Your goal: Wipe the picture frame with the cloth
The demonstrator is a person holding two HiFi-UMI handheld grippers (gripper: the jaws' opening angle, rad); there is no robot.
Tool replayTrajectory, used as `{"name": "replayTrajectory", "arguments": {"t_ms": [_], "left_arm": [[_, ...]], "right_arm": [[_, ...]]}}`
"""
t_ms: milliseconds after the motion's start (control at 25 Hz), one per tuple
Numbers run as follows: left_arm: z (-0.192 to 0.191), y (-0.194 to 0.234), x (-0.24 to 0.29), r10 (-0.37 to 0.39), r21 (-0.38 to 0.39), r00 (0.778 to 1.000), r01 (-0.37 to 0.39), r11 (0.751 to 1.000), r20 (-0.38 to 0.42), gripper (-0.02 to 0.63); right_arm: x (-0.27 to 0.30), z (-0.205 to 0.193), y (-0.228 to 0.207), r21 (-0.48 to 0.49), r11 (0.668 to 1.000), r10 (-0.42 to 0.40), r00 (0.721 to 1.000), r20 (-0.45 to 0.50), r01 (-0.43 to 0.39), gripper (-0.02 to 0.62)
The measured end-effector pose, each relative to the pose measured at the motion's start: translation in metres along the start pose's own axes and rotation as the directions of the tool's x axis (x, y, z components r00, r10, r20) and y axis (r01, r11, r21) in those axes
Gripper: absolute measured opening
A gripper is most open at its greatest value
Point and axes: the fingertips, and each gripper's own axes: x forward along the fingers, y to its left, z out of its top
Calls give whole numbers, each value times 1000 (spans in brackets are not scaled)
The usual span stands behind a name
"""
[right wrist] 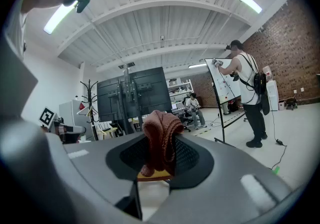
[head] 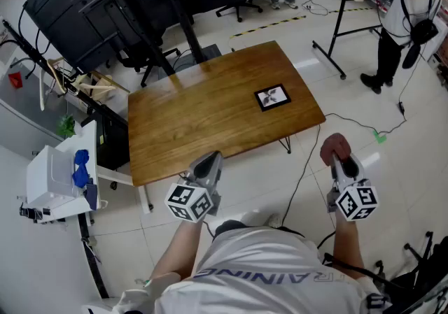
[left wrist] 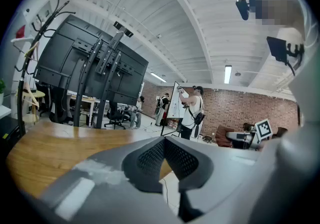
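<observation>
A small black picture frame [head: 272, 97] lies flat on the right part of the wooden table [head: 203, 117]. My right gripper [head: 339, 160] is off the table's right corner, over the floor, shut on a reddish-brown cloth [head: 334, 147] that bunches up between its jaws, the cloth [right wrist: 160, 140] filling the middle of the right gripper view. At the table's near edge my left gripper [head: 208, 166] is held with its jaws closed together and nothing between them [left wrist: 164, 154].
A cable [head: 308, 159] runs across the floor under the table's right corner. A white cart [head: 56, 180] with blue items stands at left. Black screens on stands [head: 119, 5] sit behind the table. A person [head: 402, 19] stands by a whiteboard stand [head: 343, 19] at the far right.
</observation>
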Motion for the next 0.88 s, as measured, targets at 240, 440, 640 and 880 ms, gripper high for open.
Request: {"name": "replayTrajectory", "arguments": {"t_ms": [240,440,640,880], "left_arm": [[3,-15,44,-7,-8,1000,7,1000,13,3],[1,-12,85,-50,-2,999,50,999,-8,3],[-3,18,141,-59,-39,998,58,998,-18,3],[16,72,214,-52,-86,999,51,995,-9,3]], "right_arm": [[23,3,-27,19,999,36,999,-2,-36,120],[48,-1,-32,24,999,37,999,-29,-36,120],[90,1,-47,3,1000,22,997,-73,-22,120],[188,34,-60,-48,998,26,995,-101,-31,120]]}}
